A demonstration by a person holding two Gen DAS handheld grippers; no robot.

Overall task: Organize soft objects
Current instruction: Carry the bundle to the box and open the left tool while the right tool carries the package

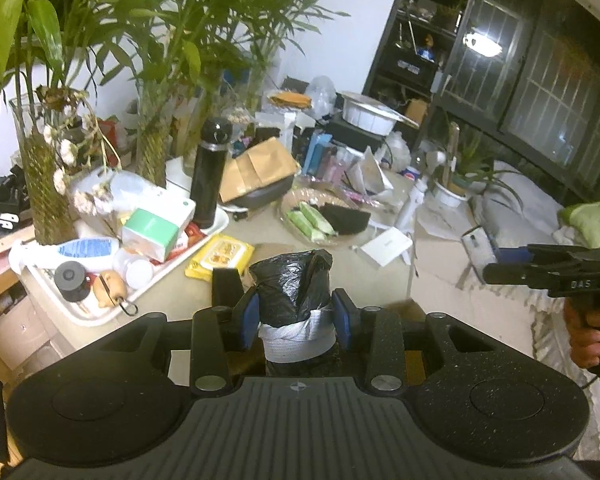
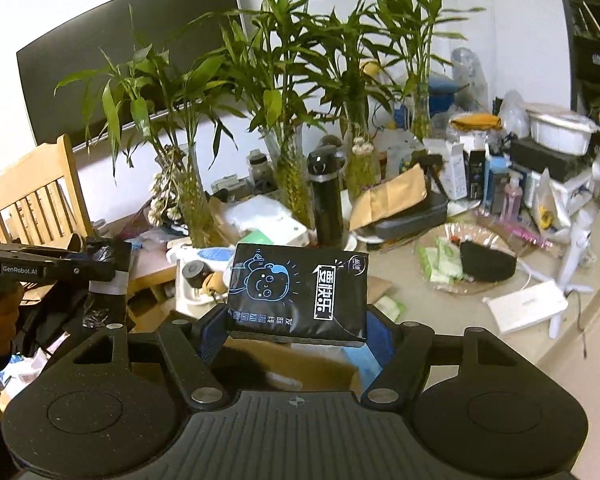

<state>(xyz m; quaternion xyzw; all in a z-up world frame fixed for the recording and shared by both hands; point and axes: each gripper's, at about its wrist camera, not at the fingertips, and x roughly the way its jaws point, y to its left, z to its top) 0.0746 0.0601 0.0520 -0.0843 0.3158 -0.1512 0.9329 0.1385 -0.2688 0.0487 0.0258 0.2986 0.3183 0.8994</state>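
Observation:
My left gripper (image 1: 296,314) is shut on an upright roll of black plastic bags (image 1: 290,280) bound with a pale band; the blue pads (image 1: 342,314) press its sides. It hangs over the table's near edge. In the right wrist view the same roll (image 2: 108,276) shows at the far left in the left gripper (image 2: 114,268). My right gripper (image 2: 296,322) is shut on a black tissue pack (image 2: 296,288) printed with a blue cartoon, held flat above an open cardboard box (image 2: 284,360). From the left wrist view the right gripper (image 1: 496,264) reaches in from the right edge.
The beige table (image 1: 260,228) is crowded: a white tray (image 1: 100,312) of bottles, a yellow wipes pack (image 1: 220,256), a black flask (image 1: 210,172), a glass plate (image 1: 300,232) of green packets, a white box (image 1: 386,246), bamboo vases (image 1: 44,184). A wooden chair (image 2: 40,196) stands left.

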